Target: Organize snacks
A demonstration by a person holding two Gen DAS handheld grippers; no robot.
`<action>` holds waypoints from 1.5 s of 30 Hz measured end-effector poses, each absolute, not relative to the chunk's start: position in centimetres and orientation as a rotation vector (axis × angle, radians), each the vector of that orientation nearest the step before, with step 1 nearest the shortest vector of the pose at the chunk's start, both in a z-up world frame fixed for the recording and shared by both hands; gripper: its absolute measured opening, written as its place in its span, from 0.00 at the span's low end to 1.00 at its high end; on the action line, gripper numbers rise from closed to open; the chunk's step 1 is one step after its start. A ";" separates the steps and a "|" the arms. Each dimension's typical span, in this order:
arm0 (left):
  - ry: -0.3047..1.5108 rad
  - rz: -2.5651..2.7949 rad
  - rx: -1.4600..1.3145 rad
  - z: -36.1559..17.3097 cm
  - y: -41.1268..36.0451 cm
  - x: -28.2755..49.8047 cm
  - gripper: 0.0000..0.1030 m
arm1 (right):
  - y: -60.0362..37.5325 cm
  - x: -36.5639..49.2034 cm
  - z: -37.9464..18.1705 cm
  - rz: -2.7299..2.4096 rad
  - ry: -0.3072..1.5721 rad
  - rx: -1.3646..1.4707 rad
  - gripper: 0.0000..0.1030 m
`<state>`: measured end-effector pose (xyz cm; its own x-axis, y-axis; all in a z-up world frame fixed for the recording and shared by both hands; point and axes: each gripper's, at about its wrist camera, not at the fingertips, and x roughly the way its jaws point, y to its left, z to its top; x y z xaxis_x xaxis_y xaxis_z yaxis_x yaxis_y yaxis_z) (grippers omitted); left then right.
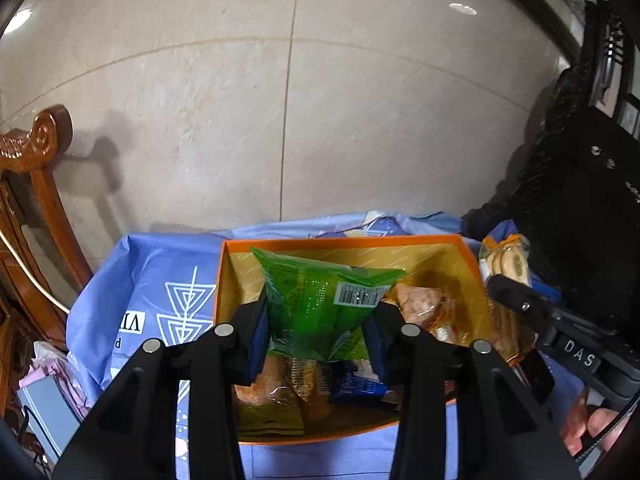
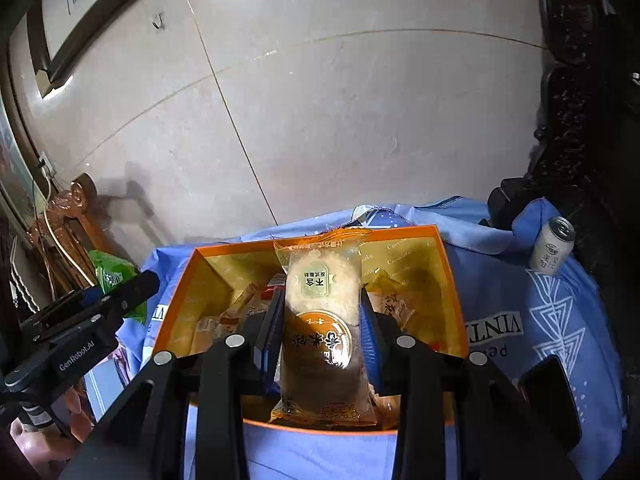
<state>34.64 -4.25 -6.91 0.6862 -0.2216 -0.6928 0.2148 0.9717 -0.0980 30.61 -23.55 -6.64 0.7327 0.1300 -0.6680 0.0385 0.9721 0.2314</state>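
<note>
An orange box (image 1: pixel 340 243) with a gold lining sits on a blue cloth and holds several wrapped snacks (image 1: pixel 420 304). My left gripper (image 1: pixel 316 320) is shut on a green snack packet (image 1: pixel 320 304) and holds it above the box. My right gripper (image 2: pixel 322 320) is shut on a clear-wrapped rice cake packet (image 2: pixel 322 304) with an orange label, held above the same box (image 2: pixel 400 232). The right gripper also shows at the right of the left wrist view (image 1: pixel 520 300), and the left gripper at the left of the right wrist view (image 2: pixel 120 292).
The blue cloth (image 2: pixel 520 300) covers the table. A white drink can (image 2: pixel 552 248) stands at its back right, and a dark phone (image 2: pixel 548 396) lies at the right. A carved wooden chair (image 1: pixel 36 168) stands left. A tiled wall lies behind.
</note>
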 end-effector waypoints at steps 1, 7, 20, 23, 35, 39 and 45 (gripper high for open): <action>0.787 -0.235 -0.007 -7.2 -4.1 34.9 0.38 | -23.5 31.1 -6.9 0.052 0.756 0.234 0.34; 0.845 -0.093 0.006 -7.5 -3.2 35.3 0.96 | -23.0 31.8 -7.5 0.009 0.815 0.235 0.97; 0.812 -0.075 0.035 -4.3 -2.0 30.5 0.96 | -22.5 26.5 -6.7 -0.040 0.879 0.197 0.97; 0.806 -0.062 0.035 -3.8 -1.6 29.6 0.96 | -22.3 25.6 -5.9 -0.049 0.864 0.173 0.97; 0.777 -0.048 0.054 -2.3 -1.1 26.9 0.96 | -21.9 23.0 -4.8 -0.055 0.841 0.118 0.97; 0.773 -0.052 0.059 -2.1 -1.1 26.2 0.96 | -21.8 22.2 -4.6 -0.056 0.834 0.115 0.97; 0.776 -0.074 0.054 -2.0 -1.3 25.6 0.96 | -21.8 21.6 -4.3 -0.063 0.825 0.111 0.97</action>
<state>25.64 -1.26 -2.03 0.7115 -0.0465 -0.7012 0.0861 0.9961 0.0214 21.64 -21.85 -4.27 0.6769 -0.0123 -0.7359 0.0991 0.9923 0.0745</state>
